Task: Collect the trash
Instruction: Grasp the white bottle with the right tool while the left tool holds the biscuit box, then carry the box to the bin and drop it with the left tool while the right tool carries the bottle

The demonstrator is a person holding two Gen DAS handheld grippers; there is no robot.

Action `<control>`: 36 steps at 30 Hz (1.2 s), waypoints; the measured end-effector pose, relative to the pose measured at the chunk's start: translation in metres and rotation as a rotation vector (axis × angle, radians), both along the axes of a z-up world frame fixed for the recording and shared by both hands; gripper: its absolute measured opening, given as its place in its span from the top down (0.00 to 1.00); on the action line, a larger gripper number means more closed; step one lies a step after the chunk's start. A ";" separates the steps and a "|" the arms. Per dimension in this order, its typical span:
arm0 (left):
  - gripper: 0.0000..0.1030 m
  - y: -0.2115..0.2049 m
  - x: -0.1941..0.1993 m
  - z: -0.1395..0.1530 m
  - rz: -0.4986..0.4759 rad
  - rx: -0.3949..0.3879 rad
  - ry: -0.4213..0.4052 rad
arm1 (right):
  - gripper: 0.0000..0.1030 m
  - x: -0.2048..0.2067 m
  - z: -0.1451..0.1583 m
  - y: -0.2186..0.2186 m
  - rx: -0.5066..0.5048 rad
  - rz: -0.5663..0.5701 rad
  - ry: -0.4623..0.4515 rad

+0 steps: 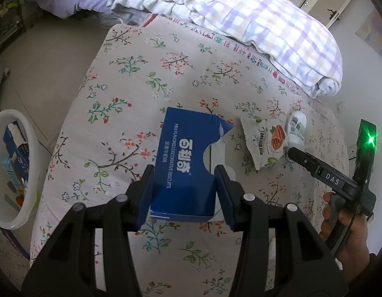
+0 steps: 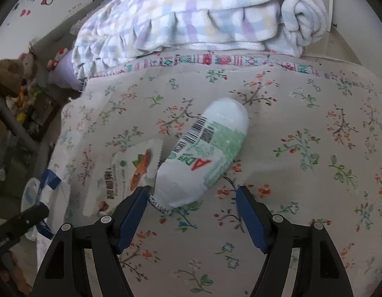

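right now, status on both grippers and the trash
Left gripper shut on blue box. Right gripper open, short of white bottle. Snack wrapper touching bottle. Bin left, clear.

Blue biscuit box (image 1: pixel 184 170), torn wrapper (image 1: pixel 265 142), white bottle (image 2: pixel 205 151) lying on bedspread.

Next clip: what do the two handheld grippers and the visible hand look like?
Both grippers, left gripper and right gripper, have matte black angular linkages, silver pivot pins and flat blue finger pads. In the left wrist view, the right unit carries a white "DAS" label, a green light, a black cable, and a bare hand.
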State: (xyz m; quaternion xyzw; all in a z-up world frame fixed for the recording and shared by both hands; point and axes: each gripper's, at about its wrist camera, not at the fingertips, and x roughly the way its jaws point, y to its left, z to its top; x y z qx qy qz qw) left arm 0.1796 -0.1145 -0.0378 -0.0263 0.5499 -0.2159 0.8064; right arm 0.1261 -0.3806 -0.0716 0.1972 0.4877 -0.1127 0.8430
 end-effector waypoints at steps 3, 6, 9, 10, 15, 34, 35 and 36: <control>0.51 0.002 0.000 0.001 0.003 -0.001 -0.003 | 0.33 -0.004 0.001 -0.003 -0.005 -0.007 0.015; 0.51 0.005 0.000 0.002 0.005 -0.003 -0.007 | 0.51 -0.008 0.002 -0.006 -0.016 -0.018 0.030; 0.51 0.010 -0.001 0.005 0.009 -0.002 -0.014 | 0.73 -0.011 0.002 -0.009 -0.002 -0.012 0.045; 0.51 0.010 -0.001 0.005 0.009 -0.002 -0.016 | 0.74 -0.012 0.003 -0.009 0.007 -0.013 0.049; 0.51 0.016 -0.005 0.009 0.004 0.007 -0.030 | 0.74 -0.017 0.006 -0.006 0.037 -0.018 0.047; 0.51 0.069 -0.019 0.042 0.060 -0.012 -0.118 | 0.75 -0.025 0.062 0.059 -0.011 0.089 -0.084; 0.51 0.075 -0.019 0.043 0.070 -0.014 -0.120 | 0.75 -0.026 0.061 0.061 0.001 0.095 -0.084; 0.51 0.082 -0.018 0.045 0.080 -0.014 -0.123 | 0.75 -0.024 0.061 0.067 0.025 0.107 -0.084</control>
